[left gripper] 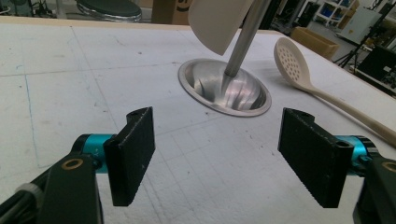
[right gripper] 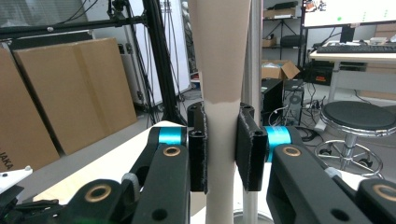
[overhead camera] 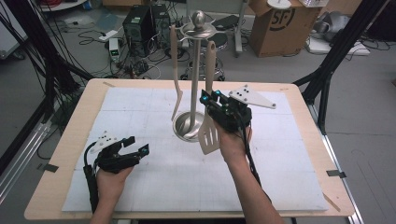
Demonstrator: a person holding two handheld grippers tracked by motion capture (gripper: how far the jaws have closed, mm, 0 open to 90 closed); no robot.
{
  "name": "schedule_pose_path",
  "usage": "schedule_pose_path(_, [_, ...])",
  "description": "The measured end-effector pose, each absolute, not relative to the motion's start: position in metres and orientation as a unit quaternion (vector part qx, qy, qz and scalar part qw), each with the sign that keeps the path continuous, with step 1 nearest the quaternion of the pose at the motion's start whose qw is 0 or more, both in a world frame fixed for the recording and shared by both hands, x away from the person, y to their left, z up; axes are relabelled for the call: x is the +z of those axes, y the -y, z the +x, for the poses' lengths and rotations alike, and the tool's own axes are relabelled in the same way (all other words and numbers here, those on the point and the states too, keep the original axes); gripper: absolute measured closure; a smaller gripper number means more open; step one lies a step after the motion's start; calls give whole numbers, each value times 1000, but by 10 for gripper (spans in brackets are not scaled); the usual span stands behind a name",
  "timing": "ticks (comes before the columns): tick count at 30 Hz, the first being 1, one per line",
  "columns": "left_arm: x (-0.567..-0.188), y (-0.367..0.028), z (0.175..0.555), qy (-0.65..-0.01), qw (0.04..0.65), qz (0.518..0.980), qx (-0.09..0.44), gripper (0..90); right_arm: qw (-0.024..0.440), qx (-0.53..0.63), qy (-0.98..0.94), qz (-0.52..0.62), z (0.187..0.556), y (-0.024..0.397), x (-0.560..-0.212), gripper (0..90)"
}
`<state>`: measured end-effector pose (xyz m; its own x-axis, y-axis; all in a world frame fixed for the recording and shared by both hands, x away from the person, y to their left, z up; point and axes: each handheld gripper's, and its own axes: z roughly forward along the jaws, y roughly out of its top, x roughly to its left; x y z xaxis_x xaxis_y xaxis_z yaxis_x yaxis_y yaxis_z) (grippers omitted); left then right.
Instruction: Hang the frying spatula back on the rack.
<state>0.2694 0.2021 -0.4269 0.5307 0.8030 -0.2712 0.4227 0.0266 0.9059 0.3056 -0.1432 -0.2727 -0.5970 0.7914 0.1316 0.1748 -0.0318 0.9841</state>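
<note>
Beige slotted spatula [overhead camera: 208, 130], upright beside the steel stand [overhead camera: 192, 122]: we find our right gripper [right gripper: 220, 154] clamped on its handle; left gripper [left gripper: 219, 156] wide open, empty.

My left gripper [overhead camera: 135, 145] rests low, jaws wide apart, nothing between them. My right gripper [overhead camera: 208, 99] is raised, jaws clamped, forearm reaching forward.

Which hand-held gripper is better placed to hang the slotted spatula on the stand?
The right hand-held gripper: its jaws are shut on the slotted spatula handle, upright beside the stand. The left hand-held gripper rests open over the mat, holding nothing.
</note>
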Motion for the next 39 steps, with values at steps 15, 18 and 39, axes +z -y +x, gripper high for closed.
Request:
schedule_pose_path(15, [-426,-202,269,-454,556,676,170,278,241,590,-667,385,323,138,-274,768])
schedule_pose_path(18, [-426,-203,269,-453,556,676,172,278,256,596,-650,395,323,142,-275,476])
schedule_pose_path(39, [-426,-203,269,-448,560,674,176,277,219,767,-490,352,331,198,-250,466])
